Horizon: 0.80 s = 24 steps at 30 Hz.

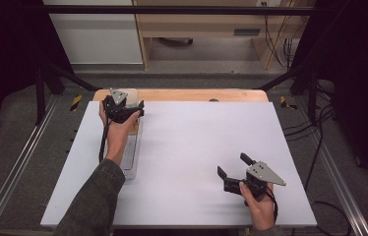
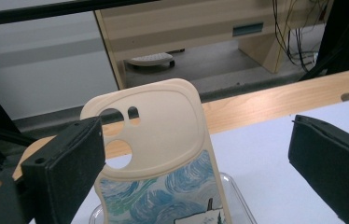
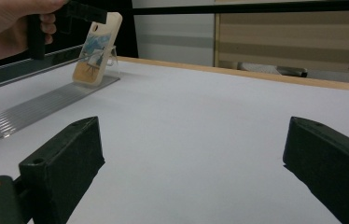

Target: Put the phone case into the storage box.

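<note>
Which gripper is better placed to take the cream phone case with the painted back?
Left. The left gripper has its open jaws on either side of the cream phone case on the clear ribbed stand. The right gripper waits open, far across the white table.

The left gripper (image 1: 132, 109) is held at the far left of the white table (image 1: 192, 147), above the far end of a clear ribbed stand (image 1: 131, 158). The right gripper (image 1: 230, 168) is held well apart from it, near the front right edge, with its jaws spread wide over bare table.
</note>
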Each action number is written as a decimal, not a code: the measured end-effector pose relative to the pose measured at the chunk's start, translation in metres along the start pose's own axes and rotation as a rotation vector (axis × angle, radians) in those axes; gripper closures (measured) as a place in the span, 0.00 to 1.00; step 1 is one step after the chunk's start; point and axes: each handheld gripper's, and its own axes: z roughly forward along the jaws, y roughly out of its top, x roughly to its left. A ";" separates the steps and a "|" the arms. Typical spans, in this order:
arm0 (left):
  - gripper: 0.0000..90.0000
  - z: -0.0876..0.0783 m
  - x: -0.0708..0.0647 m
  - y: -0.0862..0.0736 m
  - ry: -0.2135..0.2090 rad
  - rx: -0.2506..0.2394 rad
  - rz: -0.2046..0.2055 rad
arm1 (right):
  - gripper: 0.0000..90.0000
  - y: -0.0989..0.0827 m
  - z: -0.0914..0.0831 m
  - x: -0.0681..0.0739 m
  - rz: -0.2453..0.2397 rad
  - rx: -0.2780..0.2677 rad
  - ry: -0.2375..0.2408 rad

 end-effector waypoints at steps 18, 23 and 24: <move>0.03 -0.017 -0.017 0.007 -0.064 0.001 0.107 | 0.05 0.000 0.000 0.002 -0.004 0.003 -0.001; 0.03 -0.023 -0.021 0.008 -0.085 -0.006 0.122 | 0.05 -0.001 0.001 0.001 -0.004 0.006 -0.004; 0.03 -0.024 -0.023 0.009 -0.089 -0.012 0.121 | 0.05 -0.001 0.001 0.001 -0.006 0.005 -0.004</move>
